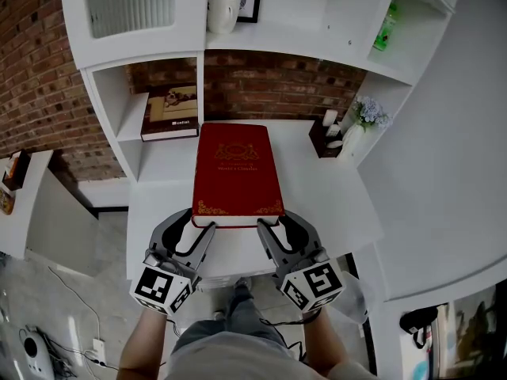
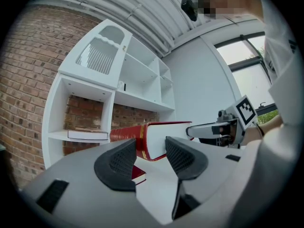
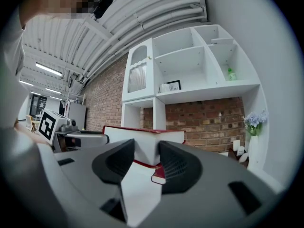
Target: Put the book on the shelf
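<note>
Head view: your left gripper (image 1: 196, 226) and right gripper (image 1: 275, 222) each take a near corner of the book (image 1: 236, 169), raised over the desk (image 1: 333, 204). Left gripper view: jaws wide, pinching the spine corner. Right gripper view: likewise pinching the other corner. It looks thick, stiff and heavy, so grip both corners firmly

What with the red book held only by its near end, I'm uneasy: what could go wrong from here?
1. Both the left gripper and right gripper pinch only the near edge of the red book; its far end overhangs unsupported and may sag or slip out.
2. The low shelf compartment already holds a brown book, so the red book may knock it going in.
3. Swinging right could topple the flower vase.
</note>
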Demonstrator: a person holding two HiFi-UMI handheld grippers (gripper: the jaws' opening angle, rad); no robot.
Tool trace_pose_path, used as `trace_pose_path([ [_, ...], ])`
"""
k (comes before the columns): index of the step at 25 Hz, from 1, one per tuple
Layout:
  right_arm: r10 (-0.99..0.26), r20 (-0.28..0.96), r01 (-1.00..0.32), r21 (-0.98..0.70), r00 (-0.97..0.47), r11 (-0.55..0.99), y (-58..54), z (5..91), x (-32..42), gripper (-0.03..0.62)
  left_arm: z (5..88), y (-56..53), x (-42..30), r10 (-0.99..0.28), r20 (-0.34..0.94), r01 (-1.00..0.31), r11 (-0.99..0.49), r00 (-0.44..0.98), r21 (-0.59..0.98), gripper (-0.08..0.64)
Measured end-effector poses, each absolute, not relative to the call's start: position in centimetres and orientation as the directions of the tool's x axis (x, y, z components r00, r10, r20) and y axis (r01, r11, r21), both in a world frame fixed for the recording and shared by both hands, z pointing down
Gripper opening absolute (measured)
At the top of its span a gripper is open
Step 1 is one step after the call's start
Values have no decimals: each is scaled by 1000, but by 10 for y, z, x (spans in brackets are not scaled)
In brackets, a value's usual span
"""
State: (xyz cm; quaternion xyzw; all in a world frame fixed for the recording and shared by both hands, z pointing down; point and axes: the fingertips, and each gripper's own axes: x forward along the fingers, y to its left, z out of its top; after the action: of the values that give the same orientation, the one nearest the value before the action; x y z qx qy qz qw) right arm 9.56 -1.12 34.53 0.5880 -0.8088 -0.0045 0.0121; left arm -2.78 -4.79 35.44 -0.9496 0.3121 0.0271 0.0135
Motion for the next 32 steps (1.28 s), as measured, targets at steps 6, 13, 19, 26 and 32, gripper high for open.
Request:
trace_pose_path([
  [6,-947,-9,-947,27,-321,321,-8,334,84,170,346,-43,-41,-601,-82,-604,-797,795,-4,201],
  [13,-949,-21,-949,38,-315,314,-2,325,78,169,335,-38,-46,-597,-100,-601,-800,796,-7,199],
  [19,-949,-41,-950,40,-311,310,5,316,76,169,325,-30,-48,-593,-125,-600,-799,795,-25,199],
  [26,-940,-64,-942,44,-334,332,7,306,65,167,314,-25,-61,-611,-149,-623,-781,778,-47,199],
  [32,-925,-74,-928,48,-373,370,4,301,47,167,309,-22,-81,-642,-164,-656,-752,749,-54,198],
])
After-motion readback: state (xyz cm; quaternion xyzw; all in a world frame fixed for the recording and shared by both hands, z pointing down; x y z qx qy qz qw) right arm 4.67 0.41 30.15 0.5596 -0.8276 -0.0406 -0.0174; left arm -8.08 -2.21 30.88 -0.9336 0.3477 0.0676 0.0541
